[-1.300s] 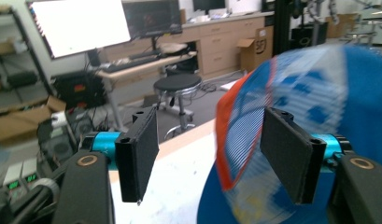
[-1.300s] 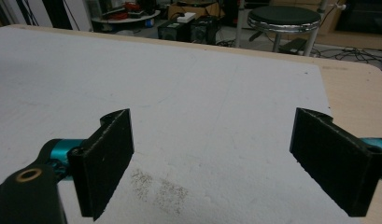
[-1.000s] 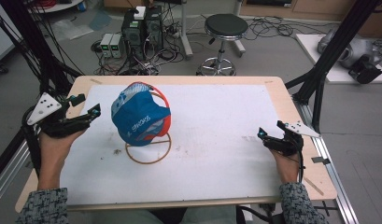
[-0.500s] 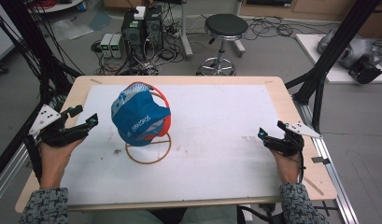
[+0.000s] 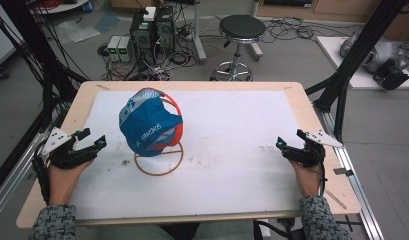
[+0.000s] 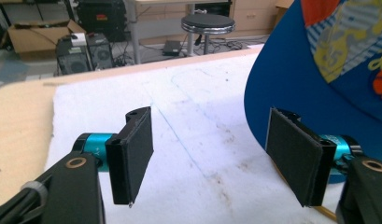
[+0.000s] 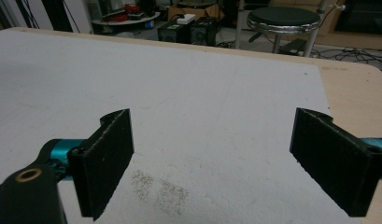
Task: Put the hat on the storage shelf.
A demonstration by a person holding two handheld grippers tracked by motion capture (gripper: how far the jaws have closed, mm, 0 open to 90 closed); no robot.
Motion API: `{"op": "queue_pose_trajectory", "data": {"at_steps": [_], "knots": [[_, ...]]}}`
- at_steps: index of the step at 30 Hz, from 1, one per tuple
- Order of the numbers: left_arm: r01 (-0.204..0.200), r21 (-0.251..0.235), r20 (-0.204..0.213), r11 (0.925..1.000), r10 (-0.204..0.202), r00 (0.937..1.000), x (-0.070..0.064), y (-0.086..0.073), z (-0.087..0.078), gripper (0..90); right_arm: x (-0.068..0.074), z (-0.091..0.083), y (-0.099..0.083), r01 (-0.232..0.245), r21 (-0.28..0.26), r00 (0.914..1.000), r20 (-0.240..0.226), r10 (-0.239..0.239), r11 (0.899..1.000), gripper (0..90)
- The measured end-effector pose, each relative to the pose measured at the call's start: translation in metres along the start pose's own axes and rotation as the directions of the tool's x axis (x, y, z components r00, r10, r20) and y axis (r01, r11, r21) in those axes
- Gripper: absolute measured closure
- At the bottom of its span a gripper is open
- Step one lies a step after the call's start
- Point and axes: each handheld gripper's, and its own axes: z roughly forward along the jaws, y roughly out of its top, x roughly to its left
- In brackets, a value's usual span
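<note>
A blue cap (image 5: 149, 127) with white lettering and an orange underside hangs tilted on a thin wire stand whose ring base (image 5: 142, 169) rests on the white sheet. My left gripper (image 5: 94, 138) is held low at the table's left, a short way left of the cap, open and holding nothing. In the left gripper view the cap's blue brim (image 6: 291, 79) rises just beyond the right pad (image 6: 293, 161), apart from it. My right gripper (image 5: 289, 139) rests near the table's right edge, open, with bare sheet between its pads (image 7: 109, 158).
A white sheet (image 5: 232, 130) covers most of the wooden table (image 5: 312, 115). Black frame posts (image 5: 342, 85) stand at both sides. Behind the table are a round stool (image 5: 242, 30) and computer boxes (image 5: 152, 27) with cables on the floor.
My left gripper has drawn back from the cap toward the person and lower, staying open. The cap and the right gripper have not moved.
</note>
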Motion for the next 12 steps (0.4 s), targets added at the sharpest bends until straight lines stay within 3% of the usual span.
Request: {"op": "queue_pose_trajectory", "data": {"at_steps": [12], "knots": [[0.01,0.018,0.005,0.9998,-0.01,0.9999,0.0022,-0.0053,0.0015,30.0,-0.0006,0.0,0.0001,-0.001,-0.001,1.0,0.001,0.001,1.0,12.7]]}}
